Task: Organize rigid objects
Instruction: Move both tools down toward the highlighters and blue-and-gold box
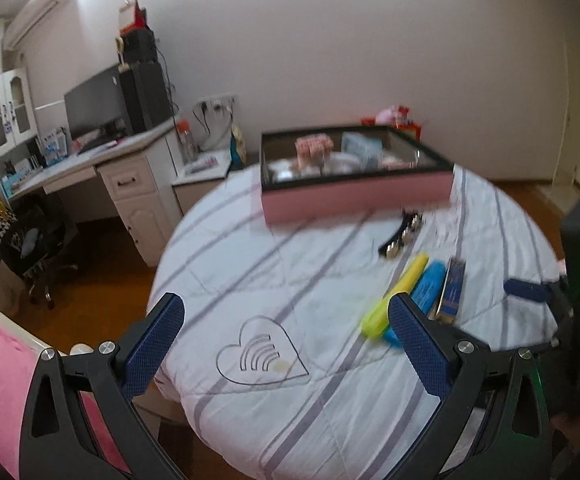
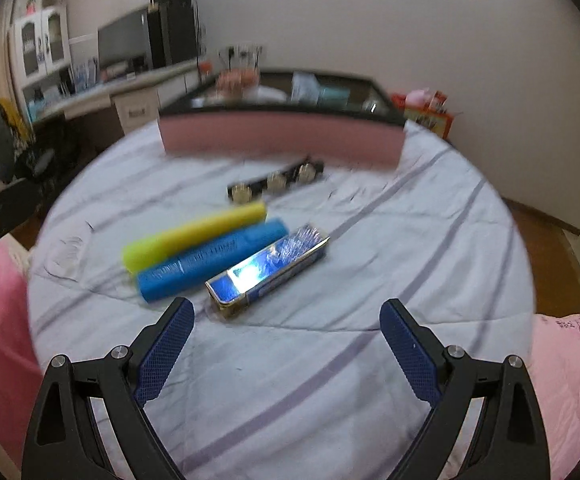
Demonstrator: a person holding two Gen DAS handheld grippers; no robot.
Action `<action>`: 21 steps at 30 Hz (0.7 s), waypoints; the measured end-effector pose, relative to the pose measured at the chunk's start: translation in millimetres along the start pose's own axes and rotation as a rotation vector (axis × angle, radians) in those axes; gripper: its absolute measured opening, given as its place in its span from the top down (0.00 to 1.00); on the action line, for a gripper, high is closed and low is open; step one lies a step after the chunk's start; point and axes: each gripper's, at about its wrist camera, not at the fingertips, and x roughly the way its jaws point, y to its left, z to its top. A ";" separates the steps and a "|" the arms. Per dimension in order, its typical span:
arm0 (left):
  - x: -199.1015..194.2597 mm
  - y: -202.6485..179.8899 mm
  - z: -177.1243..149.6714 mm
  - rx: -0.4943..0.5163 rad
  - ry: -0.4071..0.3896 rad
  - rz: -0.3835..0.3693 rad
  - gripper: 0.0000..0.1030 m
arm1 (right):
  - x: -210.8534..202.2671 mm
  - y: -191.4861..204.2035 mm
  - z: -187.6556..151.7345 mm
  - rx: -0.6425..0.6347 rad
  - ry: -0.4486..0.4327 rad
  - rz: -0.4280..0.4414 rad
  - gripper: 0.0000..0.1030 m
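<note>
Both claws released, empty: left claw (image 1: 286, 320), right claw (image 2: 286, 320) above the bed (image 2: 329, 360). Yellow marker (image 2: 194, 236), blue marker (image 2: 214, 260) and shiny blue box (image 2: 266, 268) lie side by side on it, studded strap (image 2: 276, 182) between them and pink tray (image 2: 282, 136).

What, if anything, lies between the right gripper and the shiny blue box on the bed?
Nothing visible does. The right gripper is open, and only bare striped bedcover lies between it and the shiny blue box. The blue marker lies beside the box.
</note>
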 end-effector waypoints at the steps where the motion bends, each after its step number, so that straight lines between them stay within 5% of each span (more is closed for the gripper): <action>1: 4.3 -1.1 -2.0 0.008 0.013 -0.003 0.00 | 4.6 -0.3 2.1 -0.002 0.010 -0.005 0.07; 6: 28.7 -8.8 -8.0 0.037 0.082 -0.018 0.00 | 16.6 -13.7 7.2 0.023 0.028 -0.021 0.07; 10: 41.7 -16.7 -8.2 0.061 0.111 -0.032 0.00 | 12.0 -38.0 5.6 0.048 0.017 -0.124 0.07; 21: 82.1 -36.6 4.9 0.055 0.181 -0.161 0.00 | 13.6 -72.2 4.7 0.108 0.023 -0.094 0.07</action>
